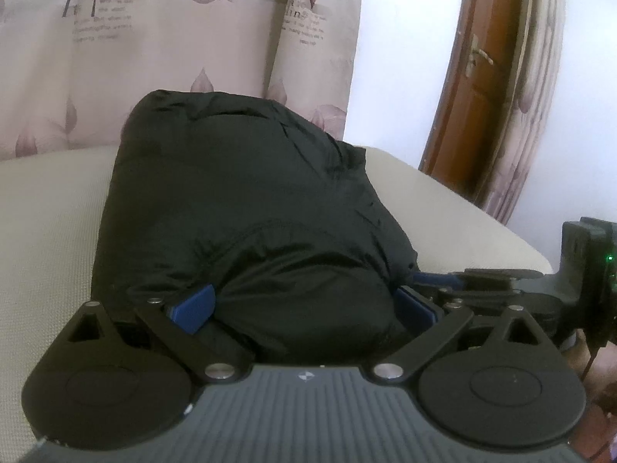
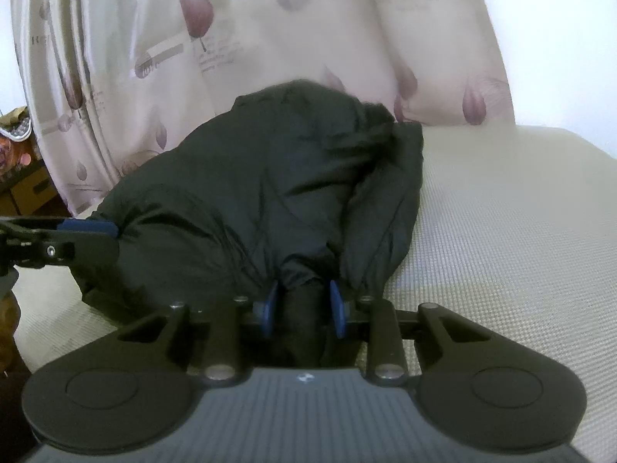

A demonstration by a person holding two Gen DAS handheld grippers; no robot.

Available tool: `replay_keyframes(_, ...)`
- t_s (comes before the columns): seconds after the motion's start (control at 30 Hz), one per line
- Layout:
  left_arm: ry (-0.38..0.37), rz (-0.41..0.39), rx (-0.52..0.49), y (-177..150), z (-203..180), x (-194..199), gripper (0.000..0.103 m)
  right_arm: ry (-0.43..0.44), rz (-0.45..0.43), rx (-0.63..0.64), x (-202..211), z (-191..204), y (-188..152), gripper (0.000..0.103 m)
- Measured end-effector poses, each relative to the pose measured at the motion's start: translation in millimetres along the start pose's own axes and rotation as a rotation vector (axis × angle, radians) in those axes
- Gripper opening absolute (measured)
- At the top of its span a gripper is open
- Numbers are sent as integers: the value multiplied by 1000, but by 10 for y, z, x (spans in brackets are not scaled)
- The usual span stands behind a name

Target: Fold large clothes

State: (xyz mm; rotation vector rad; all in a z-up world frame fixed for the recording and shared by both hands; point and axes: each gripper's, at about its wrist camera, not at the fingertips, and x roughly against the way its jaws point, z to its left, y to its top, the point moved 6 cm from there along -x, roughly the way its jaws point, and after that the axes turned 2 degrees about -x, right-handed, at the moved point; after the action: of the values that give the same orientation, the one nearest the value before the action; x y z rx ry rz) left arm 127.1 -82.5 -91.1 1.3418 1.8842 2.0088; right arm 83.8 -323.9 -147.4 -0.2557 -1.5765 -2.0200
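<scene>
Right now the black jacket point(image 1: 246, 208) lies bunched in a puffy heap on the pale woven bed cover point(image 2: 501, 231), with its near edge lifted toward me. My right gripper point(image 2: 302, 305) pinches a narrow gathered fold of that edge, its blue pads point(image 2: 336, 308) pressed against the cloth on both sides. My left gripper point(image 1: 304, 306) stands much wider, a fat roll of the jacket bulging between its blue pads point(image 1: 194, 308), which dent the fabric. Each gripper shows at the edge of the other's view. Behind the bed hangs a leaf-printed curtain point(image 1: 173, 58), and a brown wooden door point(image 1: 474, 88) stands to the right.
</scene>
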Motion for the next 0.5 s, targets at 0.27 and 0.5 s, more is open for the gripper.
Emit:
replay_keyframes(0.27, 12, 14, -16, -21, -1, -28, 98, -20, -16, 19, -5, 26, -17, 27)
replay_keyframes(0.5, 20, 22, -34, -36, -5, -64, 98, -25, -24, 26, -14, 24, -27, 27)
